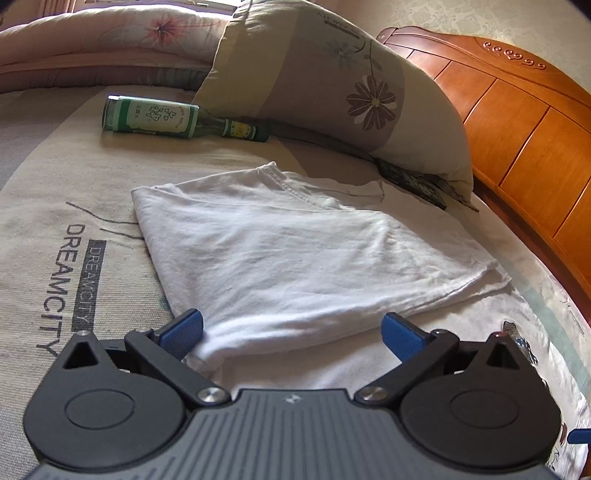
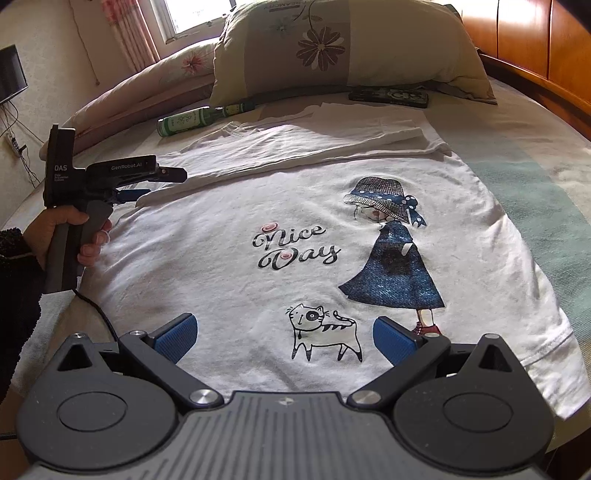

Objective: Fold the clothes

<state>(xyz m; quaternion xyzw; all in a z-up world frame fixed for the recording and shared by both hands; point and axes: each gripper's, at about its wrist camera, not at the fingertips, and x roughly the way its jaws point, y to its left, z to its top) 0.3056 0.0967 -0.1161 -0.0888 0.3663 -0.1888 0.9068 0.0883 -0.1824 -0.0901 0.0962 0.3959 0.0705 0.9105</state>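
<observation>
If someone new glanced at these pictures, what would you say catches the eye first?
First the white T-shirt spread on the bed, its top part folded over, with a "Nice Day" print of a girl and a cat. Next, a green bottle lying on its side by the floral pillow. The left hand-held gripper hangs open at the shirt's left edge.

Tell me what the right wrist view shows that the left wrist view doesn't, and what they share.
Only the right wrist view shows the T-shirt's printed front, reading "Nice Day" with a girl and a cat, the left gripper in a hand at the shirt's edge, and the window. Only the left wrist view shows "DREAMCITY" printed on the sheet. Both show the green bottle, the flowered pillow and the wooden headboard.
</observation>
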